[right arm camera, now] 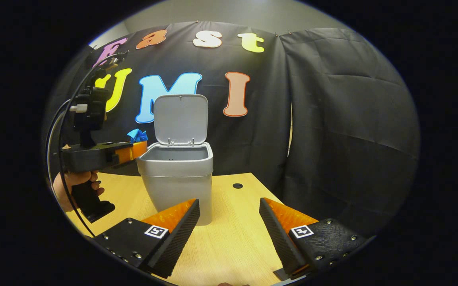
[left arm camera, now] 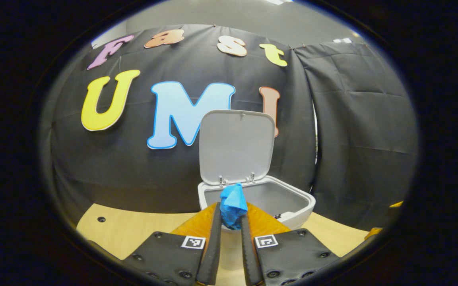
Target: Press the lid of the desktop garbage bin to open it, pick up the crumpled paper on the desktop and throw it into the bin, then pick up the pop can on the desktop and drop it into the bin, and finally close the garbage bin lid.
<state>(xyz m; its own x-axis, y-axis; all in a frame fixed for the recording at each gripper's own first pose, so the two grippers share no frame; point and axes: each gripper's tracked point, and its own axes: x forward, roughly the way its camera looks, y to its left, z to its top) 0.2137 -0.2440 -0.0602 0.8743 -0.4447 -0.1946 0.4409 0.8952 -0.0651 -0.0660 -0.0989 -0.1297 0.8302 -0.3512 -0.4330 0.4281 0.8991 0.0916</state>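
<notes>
- The left gripper (left arm camera: 231, 212) is clenched on a crumpled ball of blue paper (left arm camera: 233, 204); both fingers press its sides, and the paper bulges up above the fingertips.
- In the left gripper view the paper sits in front of the near rim of the white plastic desktop bin (left arm camera: 292, 212), whose grey inside shows beyond it.
- The bin's flat white hinged lid (left arm camera: 237, 147) stands upright at the back edge of the opening, fully raised.
- In the right gripper view the left gripper (right arm camera: 139, 146) is raised level with the bin's top, just beside its left rim; the blue paper (right arm camera: 137, 136) pokes up from its tips, outside the opening.
- A hand (right arm camera: 72, 186) grips the left gripper's dark handle over the left side of the light wooden table (right arm camera: 233, 238); dark cables (right arm camera: 60, 151) loop up from the tool.
- The right gripper (right arm camera: 229, 212) is released, its fingers spread wide and holding nothing, low over the table's near edge.
- The bin (right arm camera: 177, 178) stands on the table toward the back edge, beyond and slightly left of the right gripper's open gap.
- A small dark round hole (right arm camera: 237, 185) marks the tabletop just right of the bin, near the back edge.
</notes>
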